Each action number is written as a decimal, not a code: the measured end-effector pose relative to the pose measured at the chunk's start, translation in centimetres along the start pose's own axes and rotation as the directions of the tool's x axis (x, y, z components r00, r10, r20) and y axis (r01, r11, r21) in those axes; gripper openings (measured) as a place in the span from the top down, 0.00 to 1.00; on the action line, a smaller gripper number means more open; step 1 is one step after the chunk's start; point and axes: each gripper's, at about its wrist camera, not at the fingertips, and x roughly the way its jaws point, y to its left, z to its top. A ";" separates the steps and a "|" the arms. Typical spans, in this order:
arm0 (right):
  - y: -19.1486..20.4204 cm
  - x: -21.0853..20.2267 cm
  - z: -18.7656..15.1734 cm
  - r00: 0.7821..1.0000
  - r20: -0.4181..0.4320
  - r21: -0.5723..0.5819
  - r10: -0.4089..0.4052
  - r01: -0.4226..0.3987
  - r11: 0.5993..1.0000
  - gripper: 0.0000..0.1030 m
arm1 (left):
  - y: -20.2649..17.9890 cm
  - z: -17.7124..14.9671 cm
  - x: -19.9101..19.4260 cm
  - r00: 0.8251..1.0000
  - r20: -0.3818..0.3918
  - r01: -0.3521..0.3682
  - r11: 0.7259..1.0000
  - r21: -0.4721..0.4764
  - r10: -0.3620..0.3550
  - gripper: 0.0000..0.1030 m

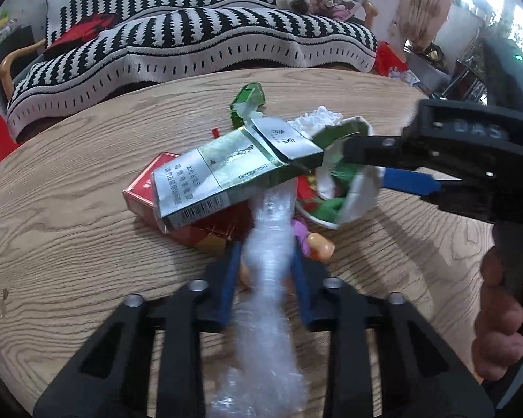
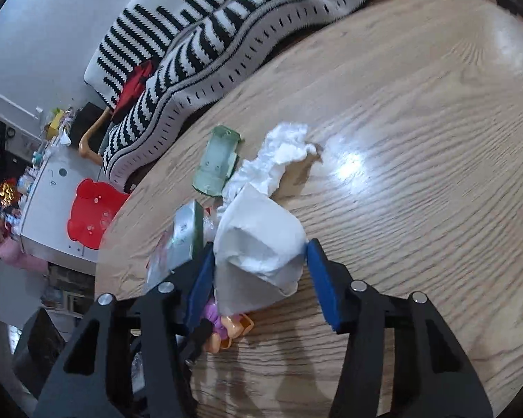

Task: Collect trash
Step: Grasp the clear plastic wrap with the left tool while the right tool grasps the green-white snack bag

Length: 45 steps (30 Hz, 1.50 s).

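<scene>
Currently, left wrist view, left to right: red pack [image 1: 146,195] at 9 o'clock of the pile on the table [image 1: 69,244], with the silver-green pack [image 1: 226,177] lying tilted across its top. Left gripper [image 1: 265,261] at 6 o'clock, blue fingers [image 1: 228,289] pinched narrow onto a bubble wrap roll [image 1: 268,278] that runs between them toward the pile. Small purple-orange toy [image 1: 317,244] just right of the roll. Torn green wrapper [image 1: 249,99] at 12 o'clock, tissue [image 1: 319,116] beside it. Paper cup [image 1: 352,181] at 3 o'clock, crushed, scraps inside; right gripper [image 1: 369,163] pinches its rim, one finger inside, one outside.

Right wrist view: silver-green pack [image 2: 186,240] at 9 o'clock, cup [image 2: 258,254] centre against the left blue finger [image 2: 200,285]; right one just off its wall. Tissue [image 2: 279,155] at 12 o'clock, green wrapper [image 2: 216,163] to its left.
</scene>
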 end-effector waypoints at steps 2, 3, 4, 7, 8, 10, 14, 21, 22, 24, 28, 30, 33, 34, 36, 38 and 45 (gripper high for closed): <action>0.2 -1.3 -0.3 1.000 0.017 -0.014 0.003 -0.003 1.000 0.50 | 0.1 -0.1 -0.7 1.000 0.007 0.003 1.000 -0.002 -0.003 0.80; 0.4 -1.8 -0.4 1.000 0.024 -0.024 0.001 -0.001 1.000 0.50 | 0.1 -0.2 -1.0 1.000 0.011 0.002 1.000 0.002 -0.002 0.80; 0.5 -2.5 -0.6 0.999 0.032 -0.033 0.002 -0.001 0.999 0.50 | -0.1 -0.4 -1.4 1.000 0.017 0.003 1.000 0.009 -0.004 0.80; 0.7 -4.3 -1.1 0.999 0.046 -0.057 -0.002 0.004 0.998 0.50 | -0.5 -0.8 -2.5 0.999 0.029 0.018 1.000 0.023 -0.018 0.81; 0.7 -4.9 -1.4 0.999 0.046 -0.067 -0.002 0.005 0.998 0.50 | -0.8 -1.1 -3.1 0.999 0.035 0.025 0.999 0.037 -0.026 0.81; 0.5 -6.0 -1.9 0.999 0.054 -0.076 -0.008 0.012 0.997 0.50 | -1.3 -1.5 -3.8 0.999 0.038 0.035 0.998 0.059 -0.038 0.81; 0.1 -8.4 -3.5 0.999 0.051 -0.105 -0.016 0.021 0.994 0.50 | -2.8 -3.1 -5.4 0.998 0.036 0.056 0.993 0.105 -0.060 0.81; -1.1 -12.4 -8.6 0.999 -0.003 -0.153 -0.051 0.050 0.987 0.82 | -6.0 -6.8 -8.4 0.995 0.021 0.089 0.979 0.185 -0.095 0.81; -1.1 -12.7 -9.3 0.998 -0.004 -0.163 -0.056 0.054 0.985 0.84 | -6.3 -7.5 -8.7 0.995 0.018 0.091 0.976 0.197 -0.097 0.81; -1.1 -12.5 -10.3 0.992 0.004 -0.216 -0.122 0.120 0.969 0.84 | -6.9 -8.8 -9.1 0.995 0.002 0.096 0.971 0.220 -0.099 0.81; -1.9 -11.8 -12.1 0.989 0.001 -0.224 -0.146 0.143 0.964 0.81 | -6.7 -10.8 -8.8 0.998 -0.030 0.066 0.971 0.228 -0.060 0.81; -1.6 -11.9 -12.7 0.990 0.004 -0.241 -0.142 0.139 0.961 0.31 | -6.1 -11.3 -9.1 0.997 -0.033 0.072 0.975 0.209 -0.066 0.81; -0.9 -12.0 -13.4 0.991 0.012 -0.282 -0.132 0.130 0.951 0.18 | -5.5 -12.0 -9.7 0.998 -0.028 0.069 0.978 0.198 -0.065 0.81; -0.7 -11.7 -13.5 0.993 -0.008 -0.281 -0.117 0.110 0.953 0.18 | -5.2 -12.1 -9.9 0.998 -0.025 0.066 0.979 0.191 -0.063 0.81; -0.9 -10.9 -13.8 0.993 -0.044 -0.269 -0.108 0.092 0.959 0.18 | -4.6 -12.3 -10.4 0.998 -0.021 0.062 0.983 0.174 -0.060 0.81; -1.0 -9.6 -14.0 0.990 -0.079 -0.262 -0.113 0.089 0.961 0.18 | -3.7 -12.7 -11.0 0.997 -0.016 0.078 0.985 0.155 -0.076 0.81; -1.8 -6.2 -14.7 0.974 -0.121 -0.272 -0.191 0.152 0.950 0.36 | -2.9 -13.9 -10.4 0.996 -0.051 0.074 0.984 0.159 -0.067 0.81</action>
